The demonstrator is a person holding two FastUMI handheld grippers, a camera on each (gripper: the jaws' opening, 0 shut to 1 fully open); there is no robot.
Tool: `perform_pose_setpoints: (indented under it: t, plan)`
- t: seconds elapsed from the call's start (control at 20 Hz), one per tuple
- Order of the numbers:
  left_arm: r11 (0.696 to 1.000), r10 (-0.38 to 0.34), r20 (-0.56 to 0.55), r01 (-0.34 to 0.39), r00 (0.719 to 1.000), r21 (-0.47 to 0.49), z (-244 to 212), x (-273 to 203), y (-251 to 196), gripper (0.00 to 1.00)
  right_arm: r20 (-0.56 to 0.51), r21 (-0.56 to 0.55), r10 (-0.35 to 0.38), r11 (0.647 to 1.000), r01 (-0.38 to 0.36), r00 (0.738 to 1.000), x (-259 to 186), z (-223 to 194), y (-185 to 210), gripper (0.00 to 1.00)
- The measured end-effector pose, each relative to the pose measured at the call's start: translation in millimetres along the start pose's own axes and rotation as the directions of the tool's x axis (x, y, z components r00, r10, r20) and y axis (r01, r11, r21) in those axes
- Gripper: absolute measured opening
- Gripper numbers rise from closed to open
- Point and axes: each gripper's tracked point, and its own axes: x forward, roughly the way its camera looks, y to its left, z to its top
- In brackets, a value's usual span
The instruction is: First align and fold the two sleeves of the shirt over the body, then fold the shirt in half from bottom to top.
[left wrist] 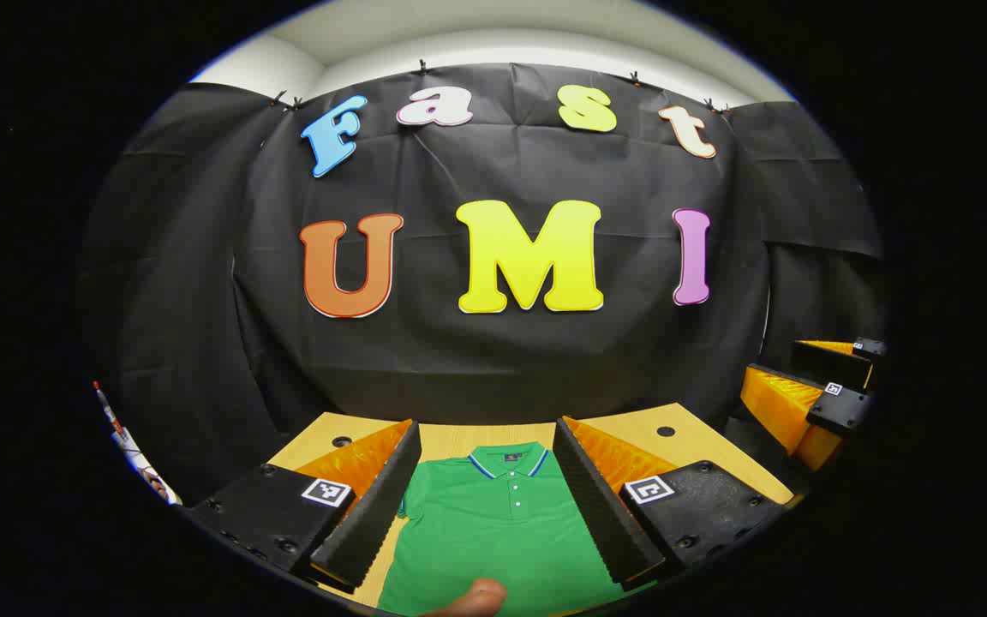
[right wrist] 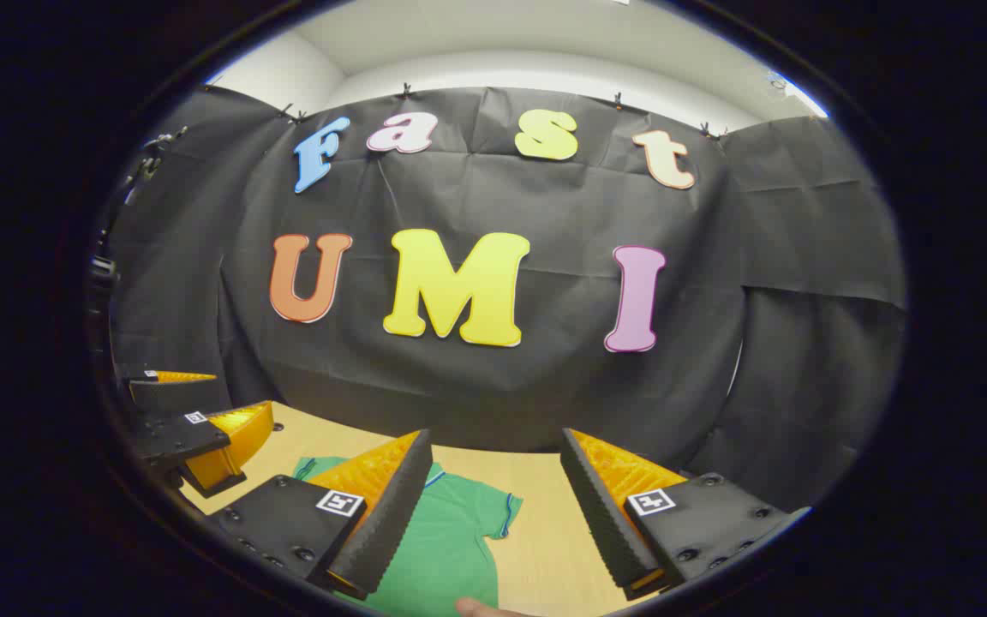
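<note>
A green polo shirt (left wrist: 502, 531) lies flat on the wooden table (left wrist: 699, 446), its blue-trimmed collar (left wrist: 506, 458) pointing toward the back wall. My left gripper (left wrist: 487, 426) hovers over the shirt's chest, open, with the collar and button placket between its fingers. My right gripper (right wrist: 495, 434) is open above the shirt's right side; the short sleeve (right wrist: 493, 514) lies between its fingers. In the left gripper view, the right gripper (left wrist: 780, 364) hangs open off to the right. In the right gripper view, the left gripper (right wrist: 236, 396) stands open at the left.
A thumb tip (left wrist: 476, 597) shows at the bottom edge over the shirt. The table has small round holes (left wrist: 666, 431) near its back corners. Black cloth wall stands close behind the table's far edge (right wrist: 493, 450).
</note>
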Motion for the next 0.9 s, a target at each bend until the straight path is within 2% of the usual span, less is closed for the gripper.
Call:
perform_pose_setpoints:
  t: [0.9]
  plan:
    - [0.999, -0.039, 0.011, 0.039, 0.999, -0.006, 0, 21, -9, 1.0, -0.032, -0.01, 0.007, 1.0, -0.008, 0.999, 26, -10, 4, 0.94]
